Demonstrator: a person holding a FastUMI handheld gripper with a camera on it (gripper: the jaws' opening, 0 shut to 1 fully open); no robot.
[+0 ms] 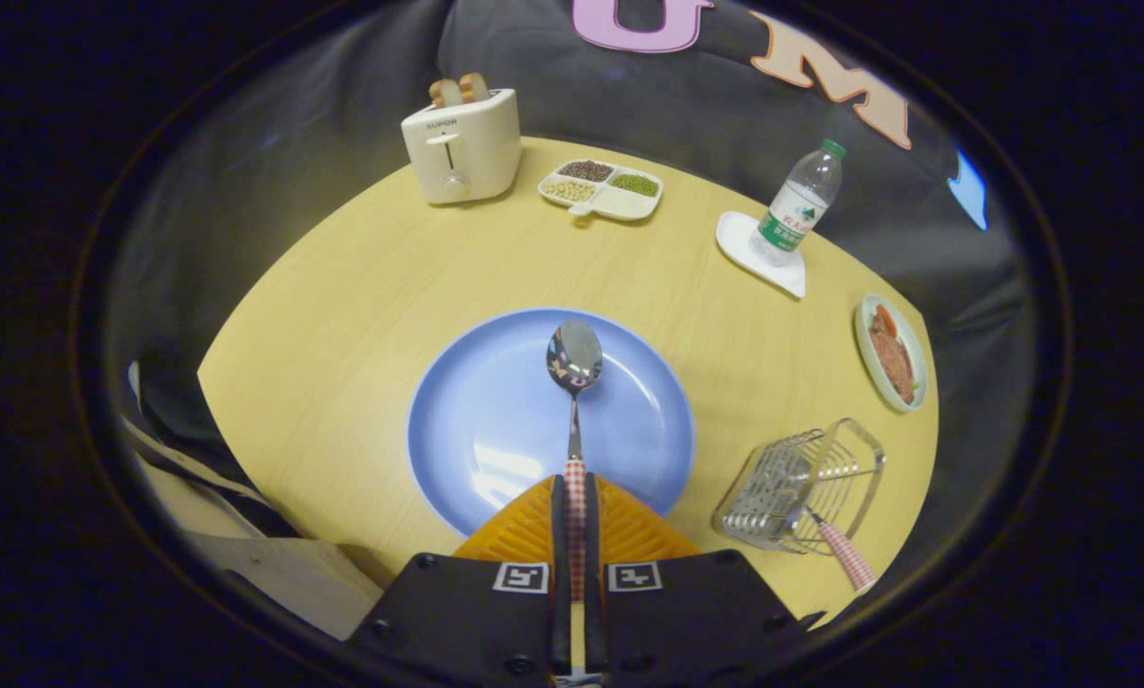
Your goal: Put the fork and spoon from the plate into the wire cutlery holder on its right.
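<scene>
My gripper (575,492) is shut on the red-checked handle of the spoon (573,368), whose steel bowl points away from the fingers and hangs over the blue plate (476,420). The orange fingers (524,526) press on the handle from both sides. The wire cutlery holder (801,483) stands on the table to the right of the plate. A utensil with a red-checked handle (847,556), apparently the fork, leans out of the holder toward its near side; its head is hidden among the wires.
On the round yellow table (361,287): a white toaster (462,143) with bread at the far left, a divided dish of beans (600,188) beside it, a water bottle (801,205) on a white coaster, and a small plate of food (892,354) beyond the holder.
</scene>
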